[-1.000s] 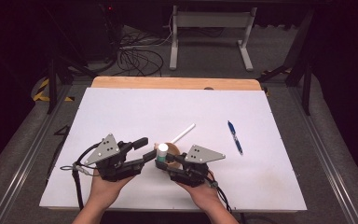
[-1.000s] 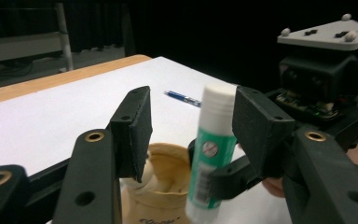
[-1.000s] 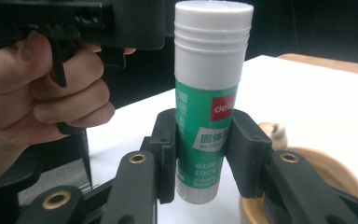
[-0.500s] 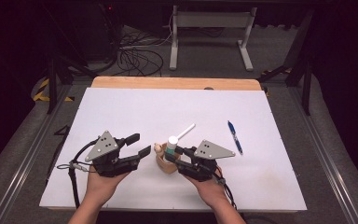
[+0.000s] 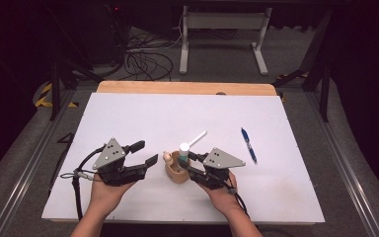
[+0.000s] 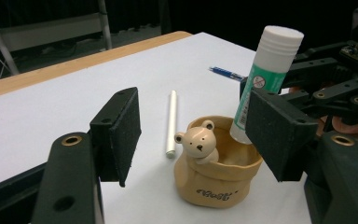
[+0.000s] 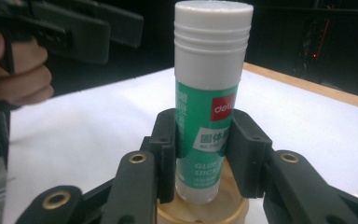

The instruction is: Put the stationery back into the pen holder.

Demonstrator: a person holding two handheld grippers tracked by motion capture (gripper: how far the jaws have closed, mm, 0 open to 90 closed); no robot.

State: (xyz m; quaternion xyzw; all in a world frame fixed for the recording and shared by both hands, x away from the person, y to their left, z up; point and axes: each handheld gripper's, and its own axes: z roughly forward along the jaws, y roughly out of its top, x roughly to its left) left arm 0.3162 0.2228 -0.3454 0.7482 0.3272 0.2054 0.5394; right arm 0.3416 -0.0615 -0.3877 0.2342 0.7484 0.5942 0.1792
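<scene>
A green glue stick [image 5: 184,148] with a white cap stands upright, its foot inside a small tan pot with a bear figure [image 5: 174,171]. My right gripper [image 5: 186,159] is shut on the stick's body [image 7: 209,70], a pad on each side of the label, right gripper [image 7: 205,135] above the pot's rim [image 7: 205,210]. My left gripper [image 5: 145,152] sits a little to the left of the pot and apart from it. Its jaws have just been opening and hold nothing; left gripper [image 6: 193,121] looks at the pot [image 6: 214,186] and the stick [image 6: 265,79] ahead.
A white stick [image 5: 196,138] lies on the white table sheet [image 5: 128,113] just behind the pot, also white stick [image 6: 171,121]. A blue pen [image 5: 248,144] lies to the right, blue pen [image 6: 226,73]. A wooden edge [image 5: 187,88] runs along the far side.
My left gripper has drawn back to the left, away from the pot and stick, and its jaws have spread. The right gripper has kept the glue stick at the pot.
</scene>
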